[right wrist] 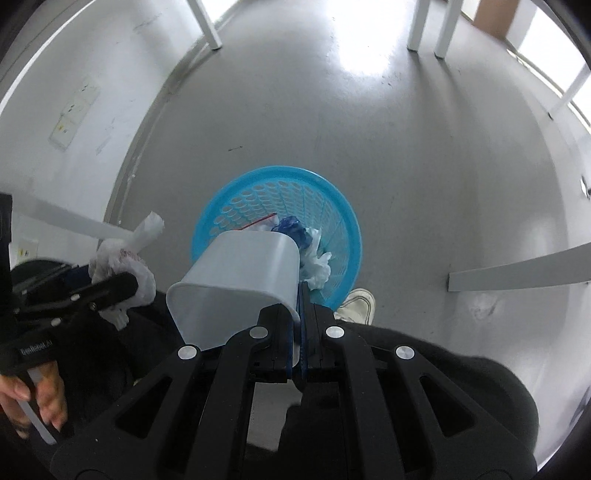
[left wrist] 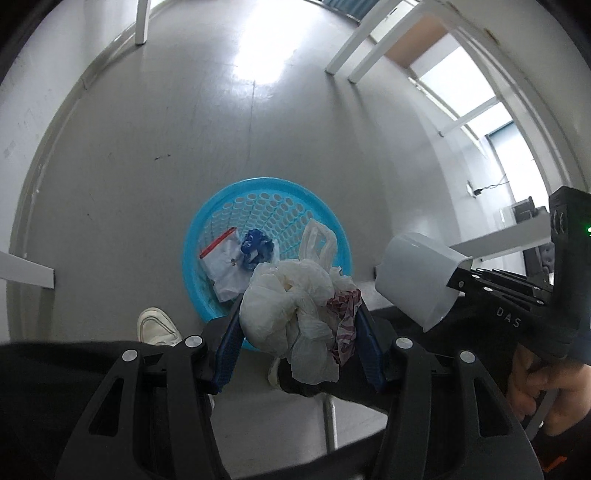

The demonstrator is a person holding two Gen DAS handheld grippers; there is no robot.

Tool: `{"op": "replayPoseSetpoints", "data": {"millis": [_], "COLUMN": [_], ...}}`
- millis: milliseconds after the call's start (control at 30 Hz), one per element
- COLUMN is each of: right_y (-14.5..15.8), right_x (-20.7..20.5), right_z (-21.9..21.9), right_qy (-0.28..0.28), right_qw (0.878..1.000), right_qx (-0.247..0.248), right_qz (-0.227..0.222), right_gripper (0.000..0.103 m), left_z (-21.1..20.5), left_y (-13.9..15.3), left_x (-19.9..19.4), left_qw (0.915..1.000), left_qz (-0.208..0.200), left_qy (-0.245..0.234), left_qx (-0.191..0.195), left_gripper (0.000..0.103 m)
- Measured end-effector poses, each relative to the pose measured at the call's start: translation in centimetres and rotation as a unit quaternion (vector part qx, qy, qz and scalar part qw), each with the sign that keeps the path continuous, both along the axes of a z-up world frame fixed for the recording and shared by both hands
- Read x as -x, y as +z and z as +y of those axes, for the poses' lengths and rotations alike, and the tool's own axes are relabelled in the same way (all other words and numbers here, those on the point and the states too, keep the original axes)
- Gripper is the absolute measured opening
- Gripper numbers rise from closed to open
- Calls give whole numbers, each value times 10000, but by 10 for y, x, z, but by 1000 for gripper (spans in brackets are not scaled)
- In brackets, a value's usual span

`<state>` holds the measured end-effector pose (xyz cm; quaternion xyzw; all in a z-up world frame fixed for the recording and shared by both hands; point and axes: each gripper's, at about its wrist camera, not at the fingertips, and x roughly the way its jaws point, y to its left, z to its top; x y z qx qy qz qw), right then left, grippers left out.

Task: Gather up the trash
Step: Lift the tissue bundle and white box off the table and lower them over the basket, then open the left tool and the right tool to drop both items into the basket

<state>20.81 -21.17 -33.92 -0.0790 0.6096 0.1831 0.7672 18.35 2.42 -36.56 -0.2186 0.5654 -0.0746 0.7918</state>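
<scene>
A blue perforated basket (left wrist: 221, 214) stands on the floor below both grippers; it also shows in the right wrist view (right wrist: 343, 206). It holds a zip bag with a red strip (left wrist: 225, 258), a blue wrapper (left wrist: 256, 243) and crumpled white plastic. My left gripper (left wrist: 297, 310) is shut on a bundled white plastic bag (left wrist: 284, 306) with red print, held above the basket's near rim; it also shows in the right wrist view (right wrist: 125, 258). My right gripper (right wrist: 300, 291) is shut on the rim of a white plastic bin (right wrist: 240, 277), tipped over the basket; the bin also shows in the left wrist view (left wrist: 417, 273).
The person's white shoe (left wrist: 157, 326) and dark trousers are just in front of the basket. White table legs (left wrist: 142, 22) stand at the far side of the grey floor. A white bar (right wrist: 517, 273) crosses at the right and another (left wrist: 26, 273) at the left.
</scene>
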Motion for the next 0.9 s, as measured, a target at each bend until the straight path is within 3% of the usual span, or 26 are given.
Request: {"op": "replayPoseSetpoints", "data": {"millis": [367, 467, 533, 633, 767, 900], "right_y": [-77, -87, -94, -96, -101, -92], "right_x": [-56, -66, -73, -79, -82, -74], "right_z": [24, 21, 17, 9, 4, 10], "right_qy": [-171, -297, -417, -587, -752, -514], "right_qw": [9978, 9967, 9952, 9941, 9927, 9958], "right_qx": [246, 221, 190, 239, 141, 162], "right_qz": [595, 727, 866, 879, 938, 740], "right_gripper": [2, 2, 9, 33, 33, 34], "left_z": [1, 3, 5, 9, 20, 20], "left_y": [-38, -41, -41, -40, -43, -33], "left_x": [-42, -46, -50, -51, -43, -34], "left_qw": [9980, 9976, 9979, 9983, 9964, 9967], "left_qz": [589, 629, 545, 409, 462, 375], "left_qy": [152, 242, 331, 412, 693, 715], "left_qx": [-165, -148, -147, -74, 144, 38], "left_gripper": [55, 61, 81, 84, 84, 82]}}
